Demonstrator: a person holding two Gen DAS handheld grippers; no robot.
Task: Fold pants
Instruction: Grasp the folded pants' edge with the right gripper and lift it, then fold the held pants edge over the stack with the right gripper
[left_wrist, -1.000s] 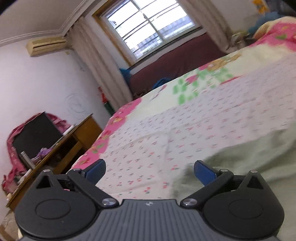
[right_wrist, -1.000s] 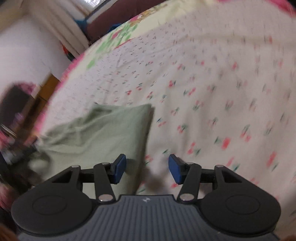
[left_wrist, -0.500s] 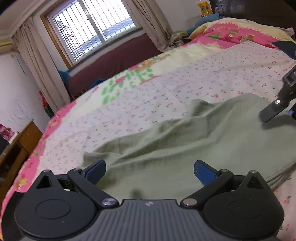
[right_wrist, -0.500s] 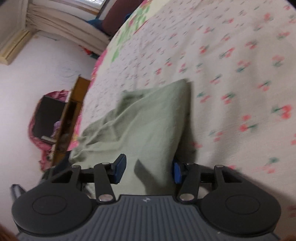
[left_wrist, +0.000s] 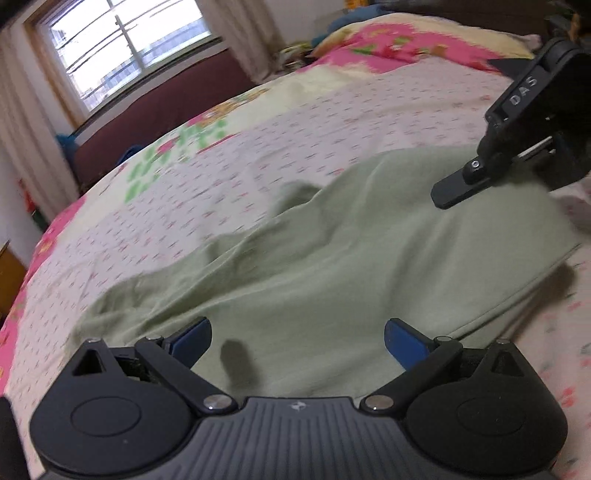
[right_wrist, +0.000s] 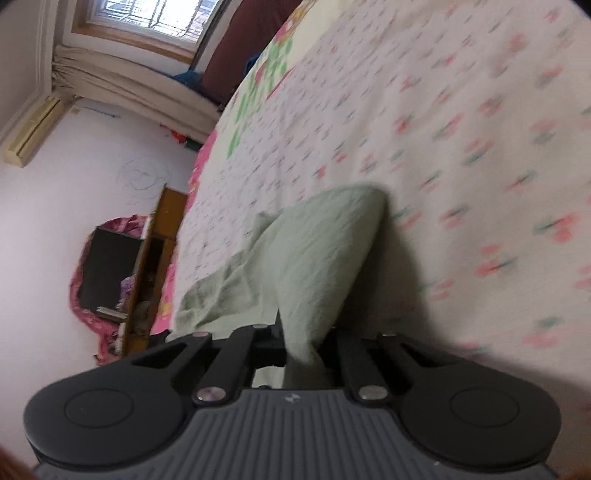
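The pale green pants (left_wrist: 332, 258) lie spread and rumpled on the flowered bed sheet (left_wrist: 295, 122). My left gripper (left_wrist: 297, 341) is open, its blue pads just above the near part of the pants, holding nothing. My right gripper (right_wrist: 304, 345) is shut on an edge of the pants (right_wrist: 317, 254), with the cloth bunched between the jaws. In the left wrist view the right gripper (left_wrist: 517, 155) sits at the pants' far right edge.
A wooden desk (right_wrist: 155, 258) with a dark screen (right_wrist: 107, 269) stands off the bed's left side. A window (left_wrist: 125, 55) with curtains and a dark red bench (left_wrist: 166, 110) are beyond the bed. Pink flowered pillows (left_wrist: 406, 48) lie at the far right.
My right gripper closed on the pants' edge. My left gripper swung from the bare sheet over the pants and moved closer to them, staying open.
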